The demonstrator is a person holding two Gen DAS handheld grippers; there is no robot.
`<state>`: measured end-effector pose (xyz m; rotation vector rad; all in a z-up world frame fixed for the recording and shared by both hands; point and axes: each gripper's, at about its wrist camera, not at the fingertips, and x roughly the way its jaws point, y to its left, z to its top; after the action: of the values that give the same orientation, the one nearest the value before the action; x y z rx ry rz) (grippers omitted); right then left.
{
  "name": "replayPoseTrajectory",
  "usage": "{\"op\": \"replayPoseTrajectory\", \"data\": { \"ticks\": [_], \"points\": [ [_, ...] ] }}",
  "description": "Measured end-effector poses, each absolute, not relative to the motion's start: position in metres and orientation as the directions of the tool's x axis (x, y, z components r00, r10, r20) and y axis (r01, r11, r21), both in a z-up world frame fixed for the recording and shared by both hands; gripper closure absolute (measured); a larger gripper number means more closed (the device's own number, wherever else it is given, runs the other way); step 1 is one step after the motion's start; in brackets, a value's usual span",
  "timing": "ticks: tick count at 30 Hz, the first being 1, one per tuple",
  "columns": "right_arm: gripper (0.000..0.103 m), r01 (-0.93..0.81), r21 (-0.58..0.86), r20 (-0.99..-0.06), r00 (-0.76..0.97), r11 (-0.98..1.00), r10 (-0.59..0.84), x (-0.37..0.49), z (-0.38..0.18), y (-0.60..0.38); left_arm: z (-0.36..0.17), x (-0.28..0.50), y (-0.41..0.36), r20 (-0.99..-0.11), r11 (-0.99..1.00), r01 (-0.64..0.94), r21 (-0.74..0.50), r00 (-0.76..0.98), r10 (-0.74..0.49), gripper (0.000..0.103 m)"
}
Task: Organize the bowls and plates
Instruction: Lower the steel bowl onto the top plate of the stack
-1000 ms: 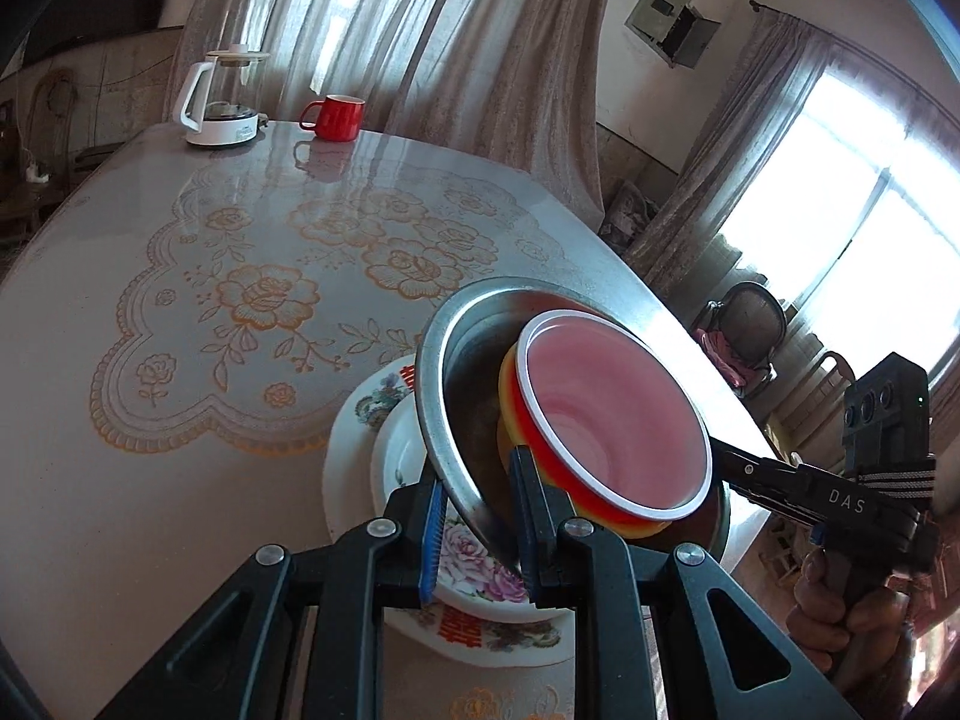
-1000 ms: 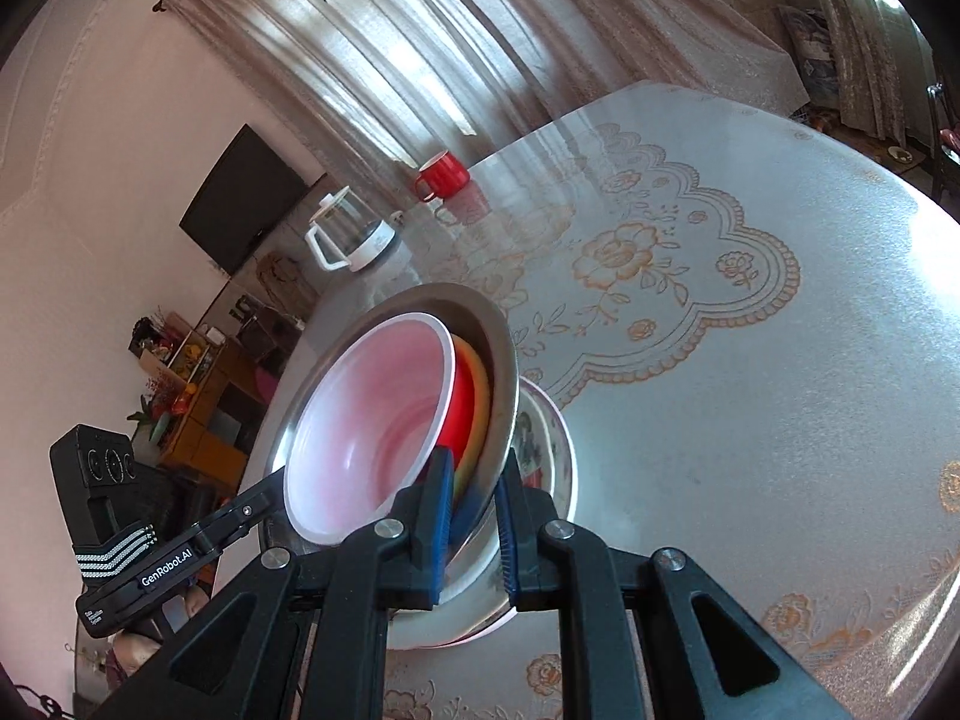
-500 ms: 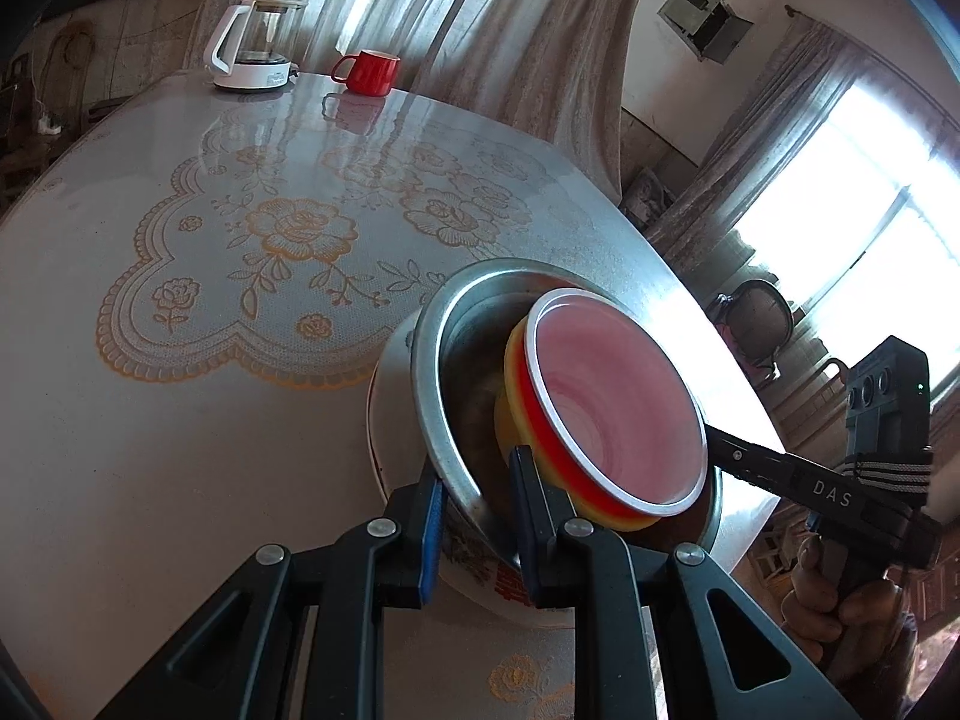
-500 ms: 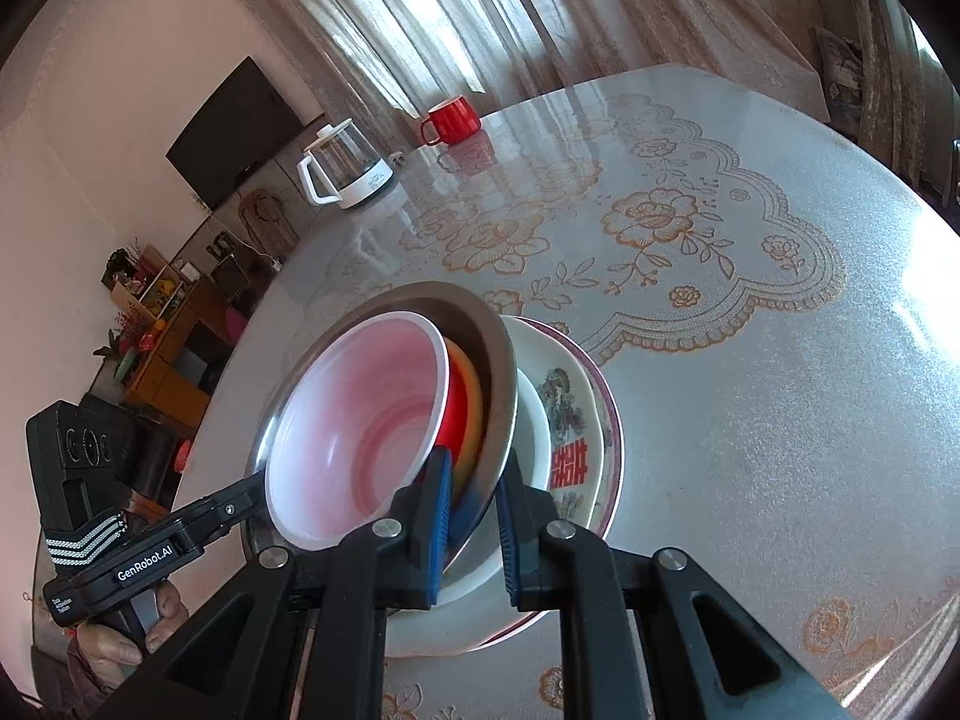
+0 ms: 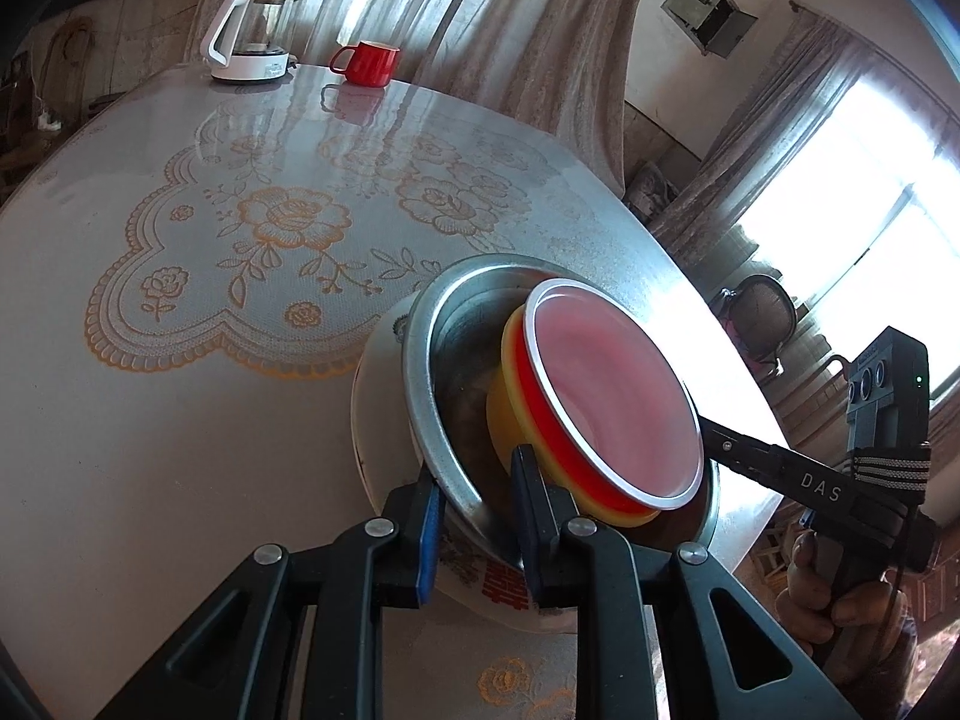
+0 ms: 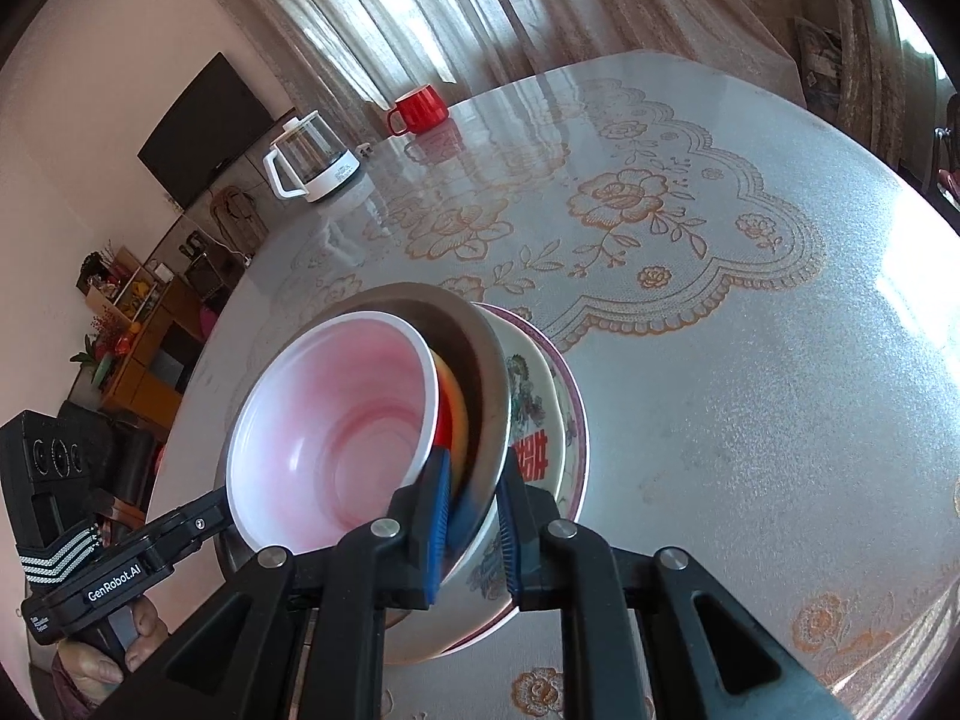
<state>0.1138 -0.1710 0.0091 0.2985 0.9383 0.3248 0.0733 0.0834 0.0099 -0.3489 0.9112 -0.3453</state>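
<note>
Left wrist view: the left gripper [image 5: 474, 516] pinches the metal bowl [image 5: 432, 384] rim at lower middle. Right gripper [image 6: 471, 516] pinches it too. The bowl tips, mouth toward the right, over flowered plates [image 6: 540, 420].

Between our left fingers [image 5: 429, 525] sits the rim of the metal bowl [image 5: 420, 372], two smaller bowls [image 5: 612, 396] nested in it, plates [image 6: 540, 414] under it on the desk [image 5: 150, 420]. Our right fingers [image 6: 433, 504] clasp the opposite rim. Far beyond the fingers stand a kettle [image 5: 252, 39] and a mug [image 5: 372, 63] beside it.
</note>
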Motion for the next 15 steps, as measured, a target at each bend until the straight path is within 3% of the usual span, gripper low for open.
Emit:
{"op": "replayPoseTrajectory", "data": {
  "ticks": [15],
  "points": [
    [0.082,-0.136,0.48,-0.679,0.568,0.867,0.465,0.101,0.013,-0.187,0.013,0.062,0.101,-0.678,0.882,0.099,-0.462,0.601,-0.423,0.073]
  ]
}}
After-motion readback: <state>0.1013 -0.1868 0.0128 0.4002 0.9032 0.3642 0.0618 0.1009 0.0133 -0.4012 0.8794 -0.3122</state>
